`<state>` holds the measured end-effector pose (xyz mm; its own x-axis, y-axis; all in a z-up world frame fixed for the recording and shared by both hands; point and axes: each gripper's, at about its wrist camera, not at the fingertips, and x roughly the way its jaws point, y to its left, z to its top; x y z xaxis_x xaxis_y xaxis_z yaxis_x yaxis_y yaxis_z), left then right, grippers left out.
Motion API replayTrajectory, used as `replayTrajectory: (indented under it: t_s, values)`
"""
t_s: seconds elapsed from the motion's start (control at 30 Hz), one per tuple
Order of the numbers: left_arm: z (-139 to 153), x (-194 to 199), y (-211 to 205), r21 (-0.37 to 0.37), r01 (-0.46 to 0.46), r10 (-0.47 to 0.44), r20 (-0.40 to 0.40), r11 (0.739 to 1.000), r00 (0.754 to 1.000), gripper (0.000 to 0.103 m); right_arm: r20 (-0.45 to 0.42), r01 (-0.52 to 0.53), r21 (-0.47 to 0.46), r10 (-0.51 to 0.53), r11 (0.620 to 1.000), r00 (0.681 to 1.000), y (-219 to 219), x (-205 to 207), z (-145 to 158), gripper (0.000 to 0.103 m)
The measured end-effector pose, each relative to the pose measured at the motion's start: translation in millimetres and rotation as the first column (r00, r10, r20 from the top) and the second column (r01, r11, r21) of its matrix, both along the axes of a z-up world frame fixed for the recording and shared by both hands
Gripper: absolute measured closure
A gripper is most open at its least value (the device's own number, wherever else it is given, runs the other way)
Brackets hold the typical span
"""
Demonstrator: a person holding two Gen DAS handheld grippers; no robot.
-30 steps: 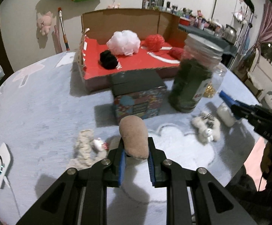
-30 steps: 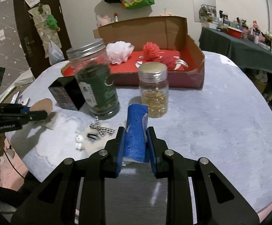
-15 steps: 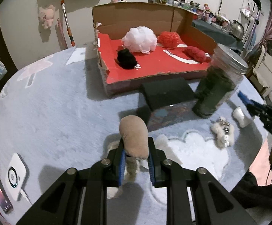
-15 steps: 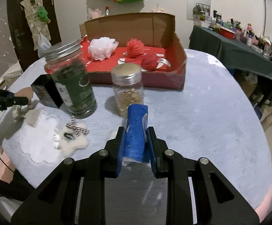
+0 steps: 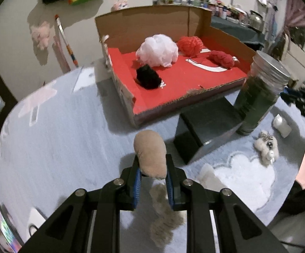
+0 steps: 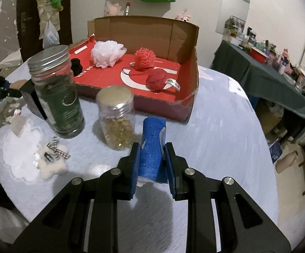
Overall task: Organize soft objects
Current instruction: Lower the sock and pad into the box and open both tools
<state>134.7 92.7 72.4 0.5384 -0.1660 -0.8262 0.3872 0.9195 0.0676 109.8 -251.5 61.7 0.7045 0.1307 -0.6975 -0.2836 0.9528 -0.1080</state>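
Observation:
My left gripper [image 5: 152,164] is shut on a tan plush toy [image 5: 150,151] and holds it above the table, in front of the red-lined cardboard box [image 5: 186,84]. The box holds a white pouf [image 5: 157,49], a black ball [image 5: 148,77] and two red soft items [image 5: 189,45]. My right gripper [image 6: 152,154] is shut on a blue foam piece [image 6: 152,143], near the box [image 6: 191,97] at its front right corner. A white fluffy toy [image 5: 266,146] lies on the table; it also shows in the right wrist view [image 6: 51,160].
A tall green jar [image 6: 55,92] and a small jar of gold beads [image 6: 116,116] stand before the box. A black box [image 5: 207,122] sits beside the green jar [image 5: 257,101]. A beige knitted toy [image 5: 163,210] lies under my left gripper.
My left gripper has risen and moved forward toward the box with the tan plush. My right gripper has moved closer to the box with the blue foam.

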Motion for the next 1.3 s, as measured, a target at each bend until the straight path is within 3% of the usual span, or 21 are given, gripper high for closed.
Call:
replayTrajectory:
  t_s: [0.57, 0.87, 1.3]
  values:
    - [37, 46, -29, 0.014, 0.141, -0.141, 0.087, 0.990, 0.986, 0.082, 0.018, -0.129, 0.043, 0.128, 0.991, 0.992, 5, 60, 40, 0.081]
    - [40, 94, -70, -0.036, 0.185, -0.185, 0.014, 0.982, 0.983, 0.081, -0.046, -0.220, 0.040, 0.222, 0.975, 0.974, 45, 115, 43, 0.081]
    - [3, 158, -121, 0.048, 0.206, -0.198, -0.146, 0.977, 0.969, 0.080, -0.267, -0.233, 0.052, 0.238, 0.971, 0.934, 82, 206, 16, 0.081]
